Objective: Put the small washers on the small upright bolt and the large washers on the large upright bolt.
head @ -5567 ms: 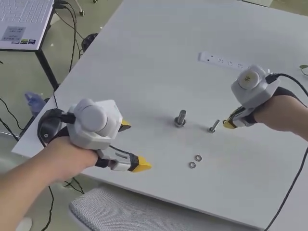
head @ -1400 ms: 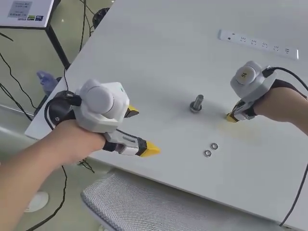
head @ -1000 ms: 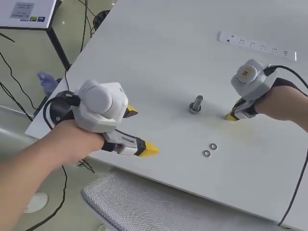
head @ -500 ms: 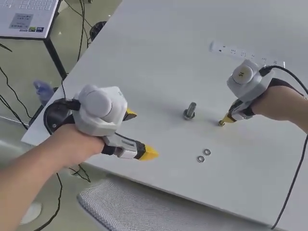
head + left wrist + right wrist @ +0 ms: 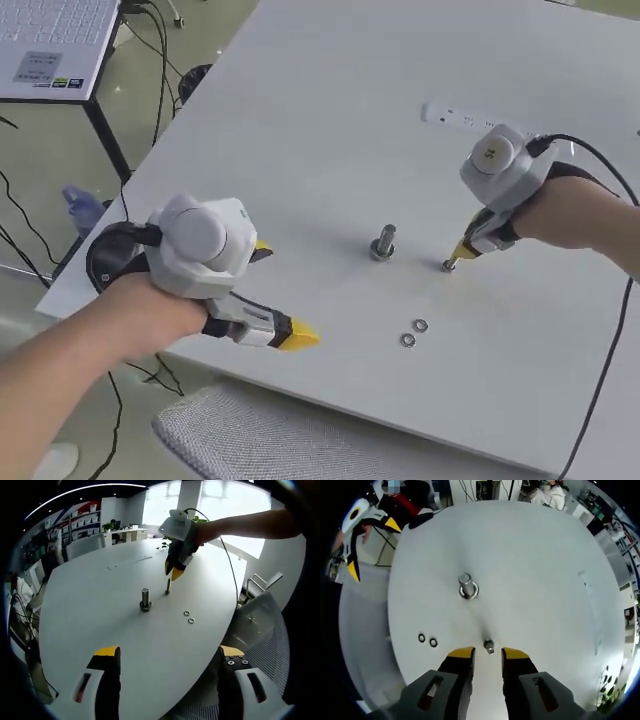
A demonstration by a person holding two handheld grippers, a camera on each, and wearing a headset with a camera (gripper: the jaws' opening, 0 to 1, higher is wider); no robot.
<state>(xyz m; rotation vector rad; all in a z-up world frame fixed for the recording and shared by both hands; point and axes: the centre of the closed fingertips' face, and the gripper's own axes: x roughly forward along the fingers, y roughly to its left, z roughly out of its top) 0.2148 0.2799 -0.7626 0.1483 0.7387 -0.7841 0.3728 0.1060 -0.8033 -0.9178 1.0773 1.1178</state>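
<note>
Head view: the white table (image 5: 300, 120) bears the large upright steel bolt (image 5: 383, 243) and, near it, the small upright steel bolt (image 5: 449, 265); the two small silver ring washers (image 5: 420, 325) lie flat just beside each other, nearer the table's front edge; the yellow-tipped right gripper (image 5: 462, 250) hangs right at the small bolt's top; the yellow-tipped left gripper (image 5: 281, 292) hovers well apart from the hardware, close to the table's edge.

Left gripper view: its jaws stand wide apart with nothing between them; bolts and washers sit ahead, mid-table, with the right gripper over the small bolt.

Right gripper view: its jaws are parted only narrowly and hold nothing; the small bolt stands just ahead of the gap between the tips, apparently untouched; the large bolt is farther ahead; the washers lie off to this view's left.

Both bolts look set and no washer is on either, so the washer work seems about to begin; the right gripper should lift clear without tipping the small bolt, then pinch one thin washer by its rim; I can make out no loose large washers.
</note>
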